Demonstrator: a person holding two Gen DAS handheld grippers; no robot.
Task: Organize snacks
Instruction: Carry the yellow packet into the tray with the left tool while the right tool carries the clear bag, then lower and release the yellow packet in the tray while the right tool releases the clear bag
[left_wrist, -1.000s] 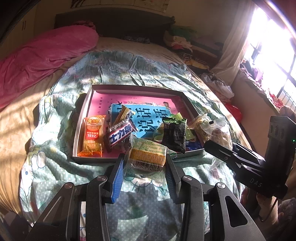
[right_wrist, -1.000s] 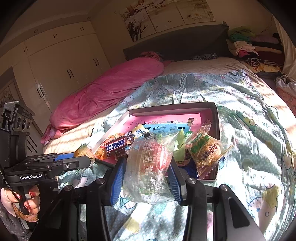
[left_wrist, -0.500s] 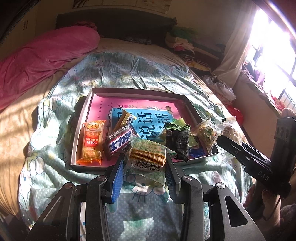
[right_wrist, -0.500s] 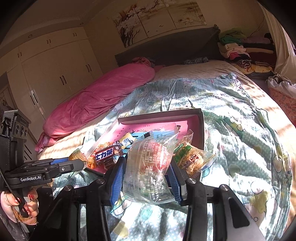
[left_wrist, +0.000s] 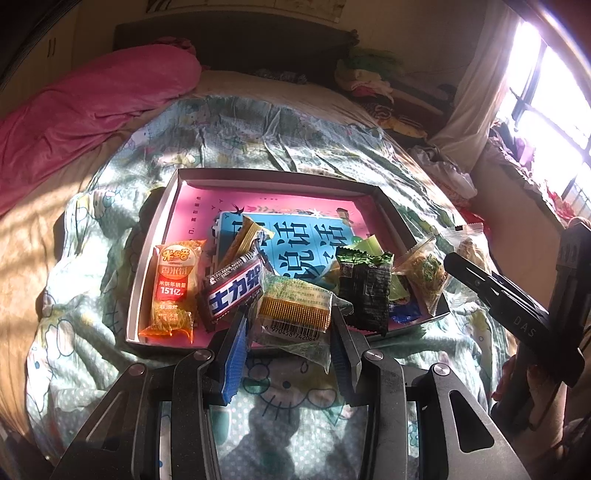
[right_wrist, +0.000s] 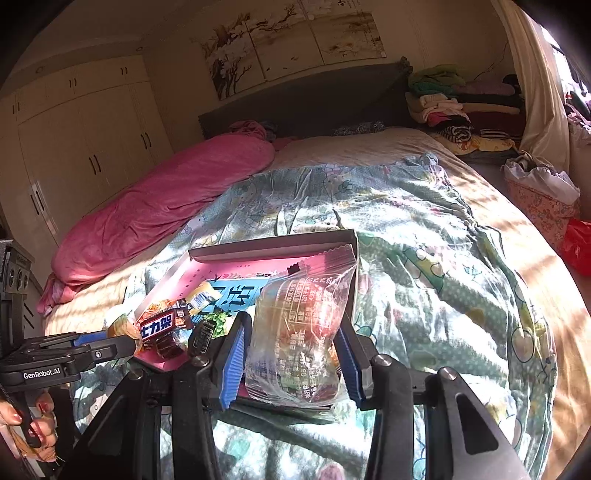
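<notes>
The shallow tray (left_wrist: 162, 221) lies on the bed (left_wrist: 258, 140) and already holds most snacks: orange rice-cracker pack (left_wrist: 173, 291) at 9 o'clock, dark seaweed pack (left_wrist: 365, 291) at 4 o'clock. Outstanding: the left hand-held gripper (left_wrist: 288, 332) grasps a wafer pack (left_wrist: 295, 310) over the tray's 6 o'clock rim; the right hand-held gripper (right_wrist: 291, 354) is clenched on a clear snack bag (right_wrist: 303, 332) over its near corner.

I count two claws: my left claw (left_wrist: 288, 332) grips one clear wafer packet (left_wrist: 293, 314), my right claw (right_wrist: 291, 354) one clear snack bag (right_wrist: 303, 332). One grey tray (left_wrist: 162, 229) lies on one bed (left_wrist: 92, 229). In the tray I see one orange rice-cracker pack (left_wrist: 173, 288), one brown chocolate bar (left_wrist: 232, 288), one yellow stick pack (left_wrist: 243, 236), one dark green pack (left_wrist: 365, 288) and, at its right edge, one clear pack (left_wrist: 424, 273). One pink quilt (left_wrist: 81, 114) lies far left.
</notes>
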